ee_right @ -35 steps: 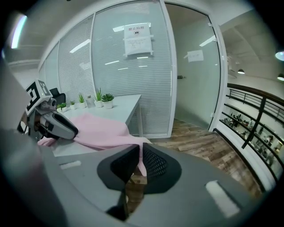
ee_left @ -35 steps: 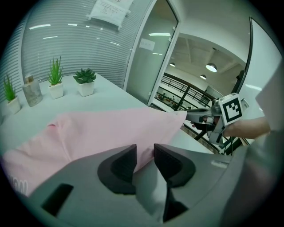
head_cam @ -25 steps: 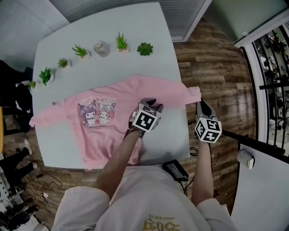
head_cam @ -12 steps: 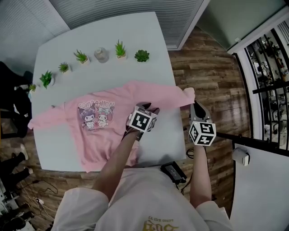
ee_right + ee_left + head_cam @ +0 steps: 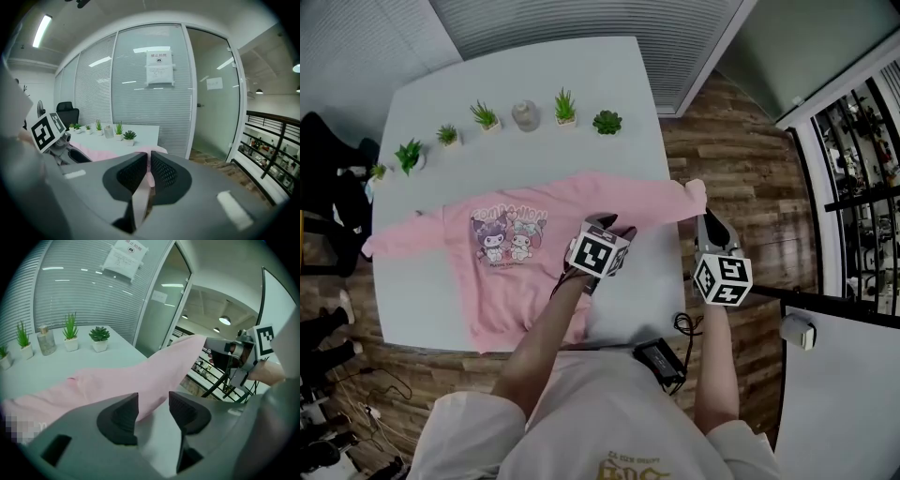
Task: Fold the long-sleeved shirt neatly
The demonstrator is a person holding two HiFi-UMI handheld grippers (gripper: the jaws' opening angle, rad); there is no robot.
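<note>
The pink long-sleeved shirt (image 5: 502, 281) lies print-up across the white bench (image 5: 525, 159), its lower right part hidden under the person's forearm (image 5: 546, 328). The right hand-held gripper (image 5: 705, 214) pinches the sleeve cuff (image 5: 695, 193) at the bench's right edge; its own view shows only a sliver of pink between the pads. The left hand-held gripper (image 5: 153, 401), whose jaws have just been opening, is spread over the sleeve with its pads pressing on nothing.

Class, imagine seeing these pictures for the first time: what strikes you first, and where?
A pink long-sleeved shirt with a cartoon print lies spread across the white table. The right gripper holds its sleeve cuff raised beyond the table's right edge. Small potted plants line the far edge.
</note>
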